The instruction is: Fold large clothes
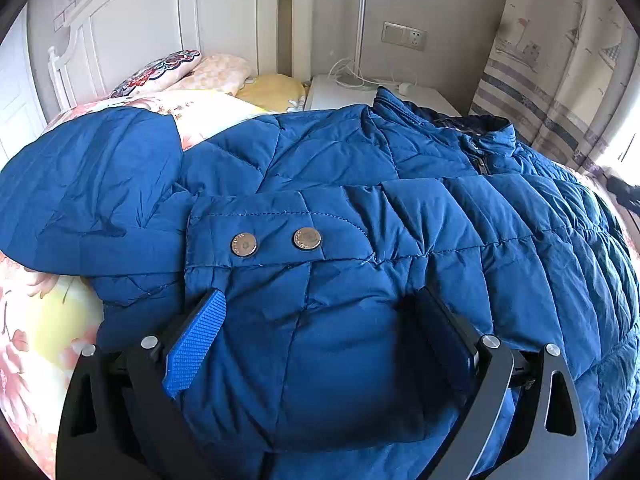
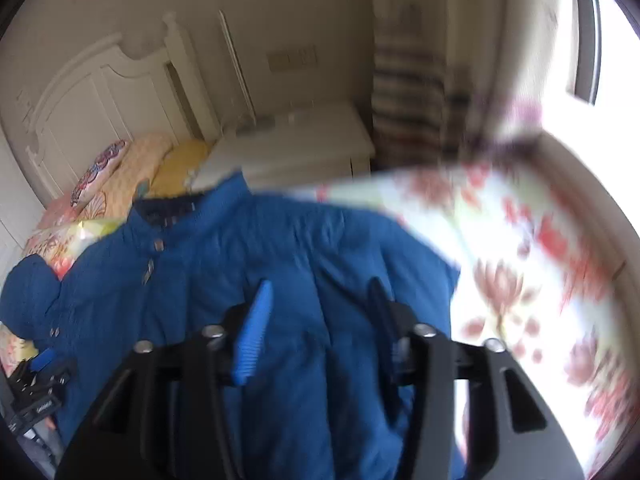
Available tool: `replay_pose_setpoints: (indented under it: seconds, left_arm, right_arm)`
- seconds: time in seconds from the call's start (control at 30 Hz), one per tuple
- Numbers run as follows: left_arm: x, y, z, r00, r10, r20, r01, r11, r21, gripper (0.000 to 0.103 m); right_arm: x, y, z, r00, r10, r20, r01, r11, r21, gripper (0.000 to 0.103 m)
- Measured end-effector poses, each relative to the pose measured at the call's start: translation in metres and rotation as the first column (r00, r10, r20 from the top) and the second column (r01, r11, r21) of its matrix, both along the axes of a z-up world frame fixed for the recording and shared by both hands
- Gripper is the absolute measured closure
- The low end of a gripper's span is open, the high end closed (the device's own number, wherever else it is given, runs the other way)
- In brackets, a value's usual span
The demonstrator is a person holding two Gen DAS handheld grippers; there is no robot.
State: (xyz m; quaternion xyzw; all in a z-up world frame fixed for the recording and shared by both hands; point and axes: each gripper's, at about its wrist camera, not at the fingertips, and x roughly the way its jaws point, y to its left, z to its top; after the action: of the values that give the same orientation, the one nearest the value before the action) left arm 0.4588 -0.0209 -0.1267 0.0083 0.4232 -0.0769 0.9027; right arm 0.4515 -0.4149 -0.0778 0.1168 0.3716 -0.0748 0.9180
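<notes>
With the blue puffer jacket (image 1: 360, 200) spread across the bed (image 1: 36, 340) and filling the lower centre of both views, the spread left hand-held gripper (image 1: 320, 320) should pinch the snap-tab cuff fully, while the right hand-held gripper (image 2: 320, 300), also spread, steadies before grasping.

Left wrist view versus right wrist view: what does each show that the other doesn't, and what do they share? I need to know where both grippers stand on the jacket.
Only the left wrist view shows the two metal snaps on the cuff tab, sharply, with the left gripper open and jacket fabric bulging between its fingers.

Only the right wrist view, blurred by motion, shows the bright window, bare floral bedsheet right of the jacket, and the open right gripper over the fabric.

Both show the blue puffer jacket, white headboard and nightstand.
</notes>
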Motion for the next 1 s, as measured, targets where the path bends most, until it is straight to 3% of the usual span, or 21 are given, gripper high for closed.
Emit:
replay_pose_setpoints:
  seconds: [0.03,0.1,0.13,0.17,0.27,0.33,0.47,0.57,0.63,0.7,0.83,0.9,0.97,1.0]
  left_arm:
    - [0.0,0.0,0.0,1.0,0.0,0.0,0.0,1.0,-0.001,0.011]
    - [0.0,0.0,0.0,1.0,-0.001,0.002,0.001,1.0,-0.004,0.011]
    - [0.0,0.0,0.0,1.0,-0.001,0.002,0.001,1.0,-0.006,0.011]
    - [0.0,0.001,0.0,1.0,-0.001,0.002,0.001,1.0,-0.008,0.011]
    - [0.001,0.001,0.0,1.0,-0.001,0.001,0.001,1.0,-0.009,0.011]
    - [0.001,0.0,0.0,1.0,-0.001,0.0,0.001,1.0,-0.007,0.011]
    - [0.001,0.0,0.0,1.0,0.0,0.002,0.001,1.0,-0.007,0.011]
    - [0.0,0.0,0.0,1.0,-0.001,0.004,0.001,1.0,-0.009,0.011]
    - [0.0,0.0,0.001,1.0,-0.001,0.004,0.001,1.0,-0.013,0.011]
    - [0.0,0.0,0.001,1.0,-0.001,0.004,0.001,1.0,-0.013,0.011]
    - [0.0,0.001,0.001,1.0,0.0,0.006,0.0,1.0,-0.017,0.011]
    - [-0.002,0.004,0.004,1.0,0.005,0.019,-0.004,0.999,-0.043,0.011]
    - [-0.006,0.021,0.012,0.999,0.022,0.042,-0.015,0.989,-0.147,0.011]
    - [-0.01,0.04,0.019,0.998,0.044,0.049,-0.031,0.967,-0.254,0.011]
  right_arm:
    - [0.006,0.002,0.0,1.0,0.011,0.008,-0.011,1.0,-0.026,0.039]
    - [0.031,0.0,-0.02,0.995,0.009,-0.096,-0.017,0.997,-0.077,0.038]
    - [0.042,-0.005,-0.038,0.982,0.002,-0.186,-0.014,0.998,-0.061,0.036]
    - [0.044,-0.008,-0.043,0.982,0.009,-0.19,-0.016,0.999,-0.035,0.036]
    - [0.038,-0.008,-0.034,0.981,-0.016,-0.194,0.01,1.0,-0.029,0.036]
    - [0.022,0.001,-0.019,0.989,-0.03,-0.146,0.027,0.999,-0.021,0.034]
    - [-0.021,0.054,-0.006,0.992,0.115,-0.06,-0.118,0.991,-0.065,0.026]
    - [-0.022,0.087,-0.035,0.967,0.193,-0.169,-0.218,0.965,-0.148,0.02]
    - [-0.02,0.091,-0.044,0.965,0.184,-0.184,-0.216,0.962,-0.167,0.019]
    - [-0.024,0.091,-0.033,0.971,0.131,-0.201,-0.166,0.972,-0.168,0.019]
    - [-0.057,0.115,0.0,0.985,0.16,-0.069,-0.167,0.98,-0.109,0.017]
    - [-0.062,0.148,-0.004,0.962,0.258,-0.085,-0.268,0.95,-0.16,0.015]
    - [-0.059,0.172,-0.023,0.944,0.301,-0.134,-0.324,0.922,-0.211,0.015]
    - [-0.053,0.176,-0.037,0.939,0.298,-0.172,-0.33,0.922,-0.204,0.014]
